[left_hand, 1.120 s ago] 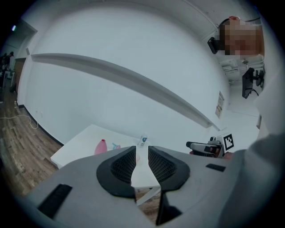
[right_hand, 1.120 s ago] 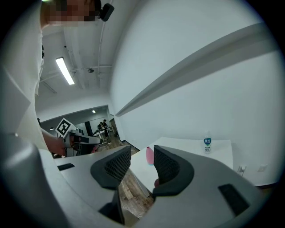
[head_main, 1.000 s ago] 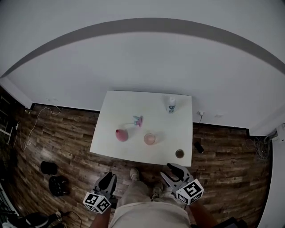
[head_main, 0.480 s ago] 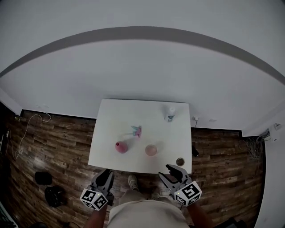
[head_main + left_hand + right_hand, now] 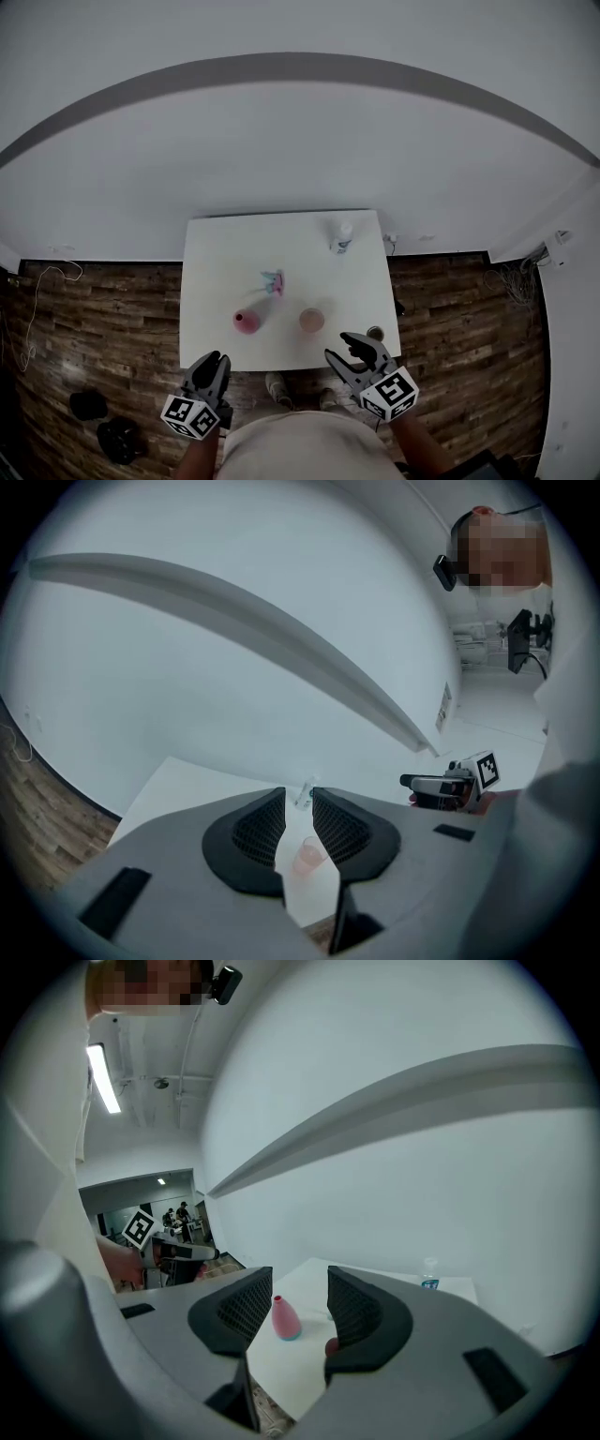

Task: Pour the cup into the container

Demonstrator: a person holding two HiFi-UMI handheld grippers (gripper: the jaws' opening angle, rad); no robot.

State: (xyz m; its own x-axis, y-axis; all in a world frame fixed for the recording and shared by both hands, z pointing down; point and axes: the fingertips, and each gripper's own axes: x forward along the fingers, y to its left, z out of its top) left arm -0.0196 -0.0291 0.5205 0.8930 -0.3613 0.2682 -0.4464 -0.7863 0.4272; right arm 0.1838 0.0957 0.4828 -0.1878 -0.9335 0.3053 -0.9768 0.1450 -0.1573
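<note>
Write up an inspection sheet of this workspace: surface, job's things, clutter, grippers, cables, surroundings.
Surface: white table; no spill seen.
Job's things: pink cup upright near the front edge; dark pot at the front right corner.
Clutter: pink vase left of the cup; bottle at the back; small pink-and-teal thing mid-table.
Grippers: left gripper and right gripper both open and empty, near the table's front edge, touching nothing.
Cables: loose cable on the floor at left; cable tangle at right.
Surroundings: wood floor; white wall; dark bags on the floor at left.
</note>
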